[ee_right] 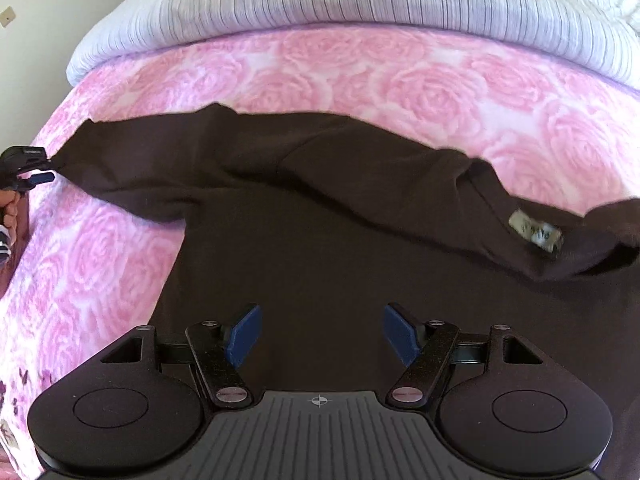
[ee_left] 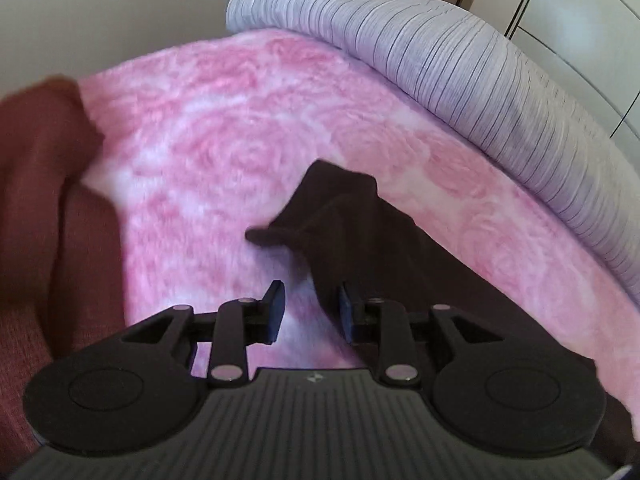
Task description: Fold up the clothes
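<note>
Dark brown long-sleeved top [ee_right: 320,216] lies spread on pink rose-print blanket [ee_right: 400,80], neck label [ee_right: 536,232] at 3 o'clock. We judge step: laying sleeve out before folding. Left gripper [ee_left: 308,308] narrow, nothing between pads, cuff [ee_left: 336,200] just ahead at 12. Right gripper [ee_right: 320,332] wide, empty, above top's body. Next: regrip cuff, carry it inward. Left view alone shows maroon cloth [ee_left: 48,200] at 9; right view alone shows label.

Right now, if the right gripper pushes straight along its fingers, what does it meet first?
Most likely the dark brown garment: it fills the gap ahead of the open right gripper. Depth unclear.
</note>
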Tool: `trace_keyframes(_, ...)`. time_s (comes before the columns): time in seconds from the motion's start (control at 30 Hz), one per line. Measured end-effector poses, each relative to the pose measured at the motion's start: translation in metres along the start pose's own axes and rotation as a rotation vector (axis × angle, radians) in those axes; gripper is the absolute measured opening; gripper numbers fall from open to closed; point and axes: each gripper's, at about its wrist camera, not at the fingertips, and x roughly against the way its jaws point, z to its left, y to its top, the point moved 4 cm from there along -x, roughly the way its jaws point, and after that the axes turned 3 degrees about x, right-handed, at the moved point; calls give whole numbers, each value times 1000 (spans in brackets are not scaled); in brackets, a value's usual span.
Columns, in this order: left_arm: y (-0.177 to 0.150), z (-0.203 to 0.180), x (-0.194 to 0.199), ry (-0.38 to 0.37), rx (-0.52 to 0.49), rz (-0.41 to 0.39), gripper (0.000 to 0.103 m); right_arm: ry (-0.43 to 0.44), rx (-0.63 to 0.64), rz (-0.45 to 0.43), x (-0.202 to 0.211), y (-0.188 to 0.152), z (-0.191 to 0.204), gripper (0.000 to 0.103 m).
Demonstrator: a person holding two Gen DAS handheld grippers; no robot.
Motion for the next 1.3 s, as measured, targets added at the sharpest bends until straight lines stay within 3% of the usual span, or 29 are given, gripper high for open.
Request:
trace_keyframes(0.1,11,0,-4,-36,9,22,26,-6,6,13,-1,-4,8,71)
trace_keyframes(0.27,40,-3,-25,-27,-11,71,25,15,85,-2,-7,-2,34,71)
trace_keyframes(0.33,41,-6,-34,-34,-57,115,7,10,183,-18,-15,2,54,71)
trace_keyframes(0.4,44,-8,-30,-43,-113,85,7,5,291,-45,-26,10,77,71)
trace_keyframes(0.53,50,-6,8,-33,-156,-77,6,-20,467,-101,-49,29,122,71)
trace_keyframes(0.6,49,-2,17,-35,-180,-109,6,-29,516,-101,-64,37,141,71)
trace_keyframes(0.8,51,29,2,23,-159,-39,8,-53,589,-15,-109,27,158,71)
trace_keyframes(0.97,49,52,26,89,-155,-66,9,40,445,59,-91,9,131,71)
trace_keyframes(1.03,50,47,43,100,-192,-100,9,91,369,27,-72,6,113,71)
trace_keyframes(1.1,50,32,60,90,-233,-131,10,55,269,2,-51,5,82,71)
trace_keyframes(1.17,45,6,72,43,-296,-139,10,-10,175,-2,-33,4,43,71)
trace_keyframes(1.23,30,-37,80,-51,-401,-128,10,-84,103,12,-18,-1,-1,71)
trace_keyframes(1.3,7,-96,82,-181,-560,-85,12,-185,143,29,-5,-6,-41,71)
